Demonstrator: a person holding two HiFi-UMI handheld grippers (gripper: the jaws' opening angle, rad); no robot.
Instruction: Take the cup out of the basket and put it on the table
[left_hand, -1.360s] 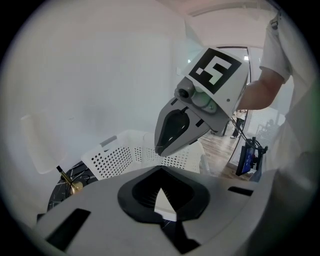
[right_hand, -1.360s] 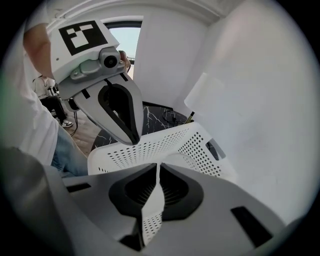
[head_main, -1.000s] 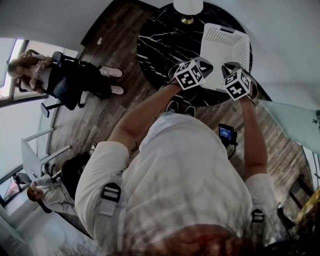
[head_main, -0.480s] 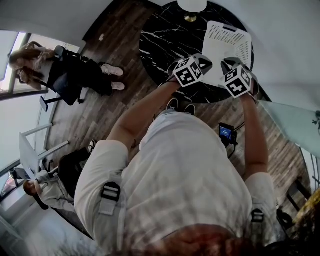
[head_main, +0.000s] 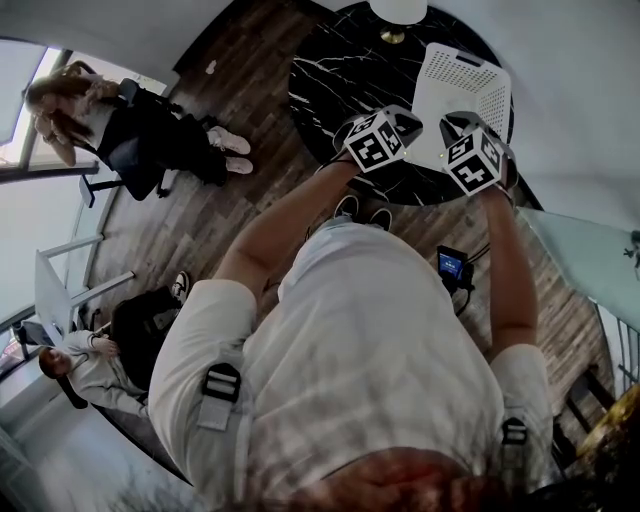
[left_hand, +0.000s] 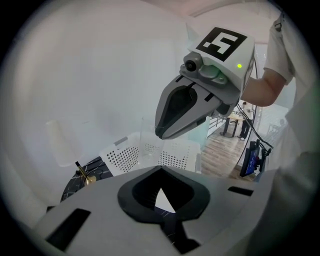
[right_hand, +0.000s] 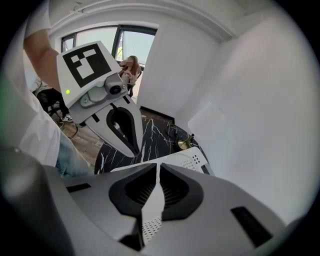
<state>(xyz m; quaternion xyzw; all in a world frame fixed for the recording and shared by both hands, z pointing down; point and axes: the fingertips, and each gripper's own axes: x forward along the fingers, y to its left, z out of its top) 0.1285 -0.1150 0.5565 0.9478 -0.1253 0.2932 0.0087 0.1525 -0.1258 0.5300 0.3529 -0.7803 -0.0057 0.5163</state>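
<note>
- Cup, clear and only faintly outlined (left_hand: 150, 136), seems to stand upright inside the white perforated plastic basket (head_main: 465, 85); the head view does not show it
- the basket sits on the round black marble table (head_main: 330, 80), near its far edge; a small brass stand (head_main: 392, 37) is beside it
- left gripper (head_main: 405, 122) hangs over the table just beside the basket; its claw is clenched tip to tip on nothing
- right gripper (head_main: 458, 124) hangs over the basket's near rim; its claw is clenched to a thin slit, holding nothing
</note>
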